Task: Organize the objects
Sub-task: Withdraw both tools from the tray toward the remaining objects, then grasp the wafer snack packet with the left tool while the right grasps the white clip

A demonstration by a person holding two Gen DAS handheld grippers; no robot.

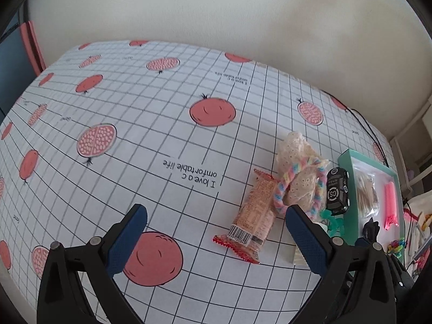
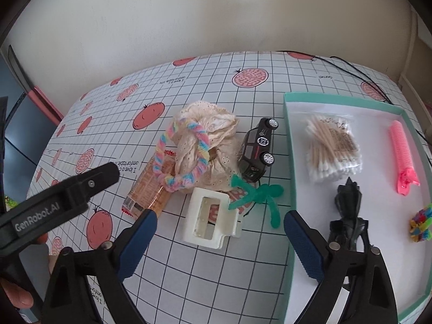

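A pile of loose things lies on the pomegranate-print tablecloth: an orange snack packet [image 1: 252,217] [image 2: 149,186], a cream lace cloth [image 2: 208,140] [image 1: 295,162] with a rainbow braided loop [image 2: 186,154] [image 1: 297,186] over it, a black toy car [image 2: 257,147] [image 1: 337,191], a white hair claw [image 2: 212,221] and a green pipe-cleaner bow [image 2: 259,195]. The teal-rimmed tray [image 2: 287,145] [image 1: 348,189] holds cotton swabs [image 2: 333,145], a pink clip [image 2: 403,151], a black figure [image 2: 348,210] and a multicoloured piece [image 2: 421,222]. My left gripper [image 1: 216,221] is open over the cloth left of the packet. My right gripper [image 2: 220,228] is open above the white claw.
The table's far edge meets a cream wall. Black cables [image 2: 359,70] run along the back right. The left gripper's body [image 2: 54,202], held by a hand [image 2: 19,297], shows at the left of the right wrist view. Bare cloth [image 1: 121,102] stretches left of the pile.
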